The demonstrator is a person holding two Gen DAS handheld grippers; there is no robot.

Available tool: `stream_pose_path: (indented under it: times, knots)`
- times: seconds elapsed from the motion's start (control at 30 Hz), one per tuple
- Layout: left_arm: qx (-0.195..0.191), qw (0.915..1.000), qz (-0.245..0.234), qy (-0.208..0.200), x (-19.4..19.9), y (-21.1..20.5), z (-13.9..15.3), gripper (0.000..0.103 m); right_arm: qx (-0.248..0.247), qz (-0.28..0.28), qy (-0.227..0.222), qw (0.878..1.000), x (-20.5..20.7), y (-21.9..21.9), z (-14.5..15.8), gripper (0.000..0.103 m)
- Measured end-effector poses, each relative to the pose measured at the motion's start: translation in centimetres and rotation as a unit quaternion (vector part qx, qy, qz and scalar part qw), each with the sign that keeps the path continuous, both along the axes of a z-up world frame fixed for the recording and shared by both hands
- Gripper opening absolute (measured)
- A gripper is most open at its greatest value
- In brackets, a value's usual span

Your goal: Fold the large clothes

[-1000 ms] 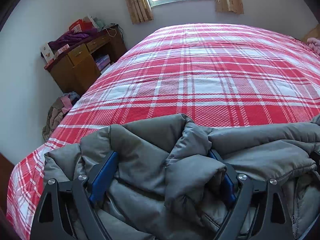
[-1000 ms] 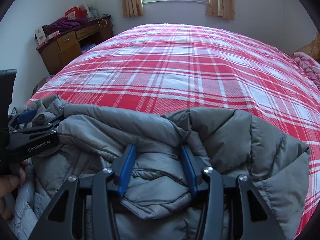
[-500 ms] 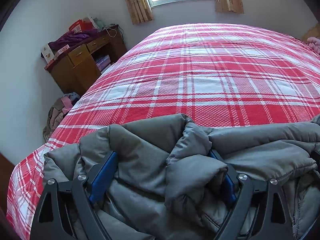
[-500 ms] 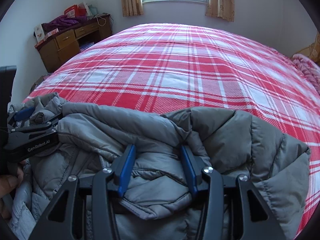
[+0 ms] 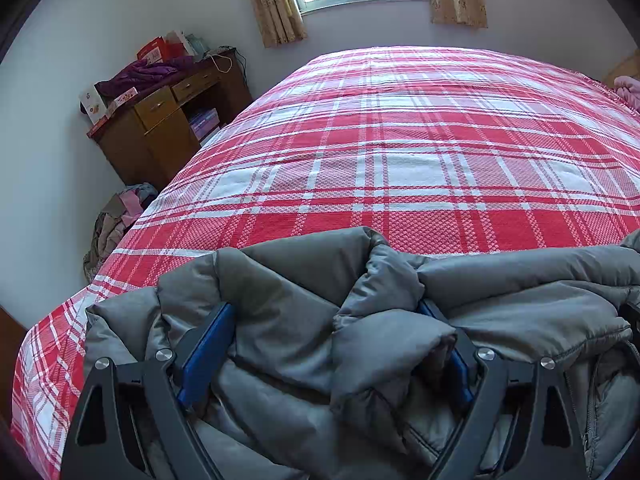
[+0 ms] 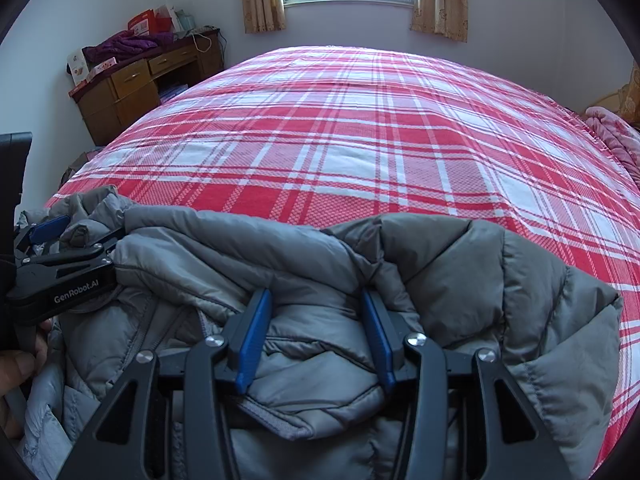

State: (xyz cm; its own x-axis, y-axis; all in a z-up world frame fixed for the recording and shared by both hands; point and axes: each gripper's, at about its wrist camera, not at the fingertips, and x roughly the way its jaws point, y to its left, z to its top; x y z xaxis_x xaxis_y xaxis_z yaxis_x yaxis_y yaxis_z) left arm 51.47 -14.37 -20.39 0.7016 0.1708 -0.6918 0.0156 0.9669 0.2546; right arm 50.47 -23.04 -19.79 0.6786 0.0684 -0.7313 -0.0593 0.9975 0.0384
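A grey puffer jacket [image 5: 300, 280] lies bunched at the near edge of the red plaid bed [image 5: 400, 140]. My left gripper [image 5: 324, 308] stands wide, its blue pads pressed against a thick fold of jacket that fills the gap and bulges over the right pad. In the right wrist view the jacket [image 6: 460, 272] spreads across the lower frame. My right gripper [image 6: 315, 296] is shut on a narrower puffy fold near a hem. The left gripper [image 6: 60, 248] shows at the far left, a person's hand [image 6: 16, 364] on it.
The plaid bed [image 6: 360, 120] stretches toward a curtained window. A wooden desk [image 5: 160, 128] piled with clothes and boxes stands at the back left. A heap of clothes [image 5: 116, 220] lies on the floor below it. A pink blanket [image 6: 612, 136] sits at the bed's right edge.
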Motion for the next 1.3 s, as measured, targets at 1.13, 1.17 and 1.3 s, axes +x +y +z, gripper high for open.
stream_pose_path:
  times: [1.13,1.17,1.3]
  knots:
    - [-0.044,0.9959,-0.037,0.07,-33.7,19.3,2.4,0.092,0.016,-0.071,0.036,0.997,-32.6,-7.7,2.1,0.085]
    - [-0.05,0.9953,-0.036,0.074,-34.3,19.7,2.2,0.092,0.013,-0.072,0.037,0.997,-33.6,-7.6,2.0,0.085]
    - [-0.068,0.993,-0.031,0.091,-37.3,21.4,1.2,0.092,0.025,-0.075,0.044,0.996,-37.6,-7.5,1.1,0.085]
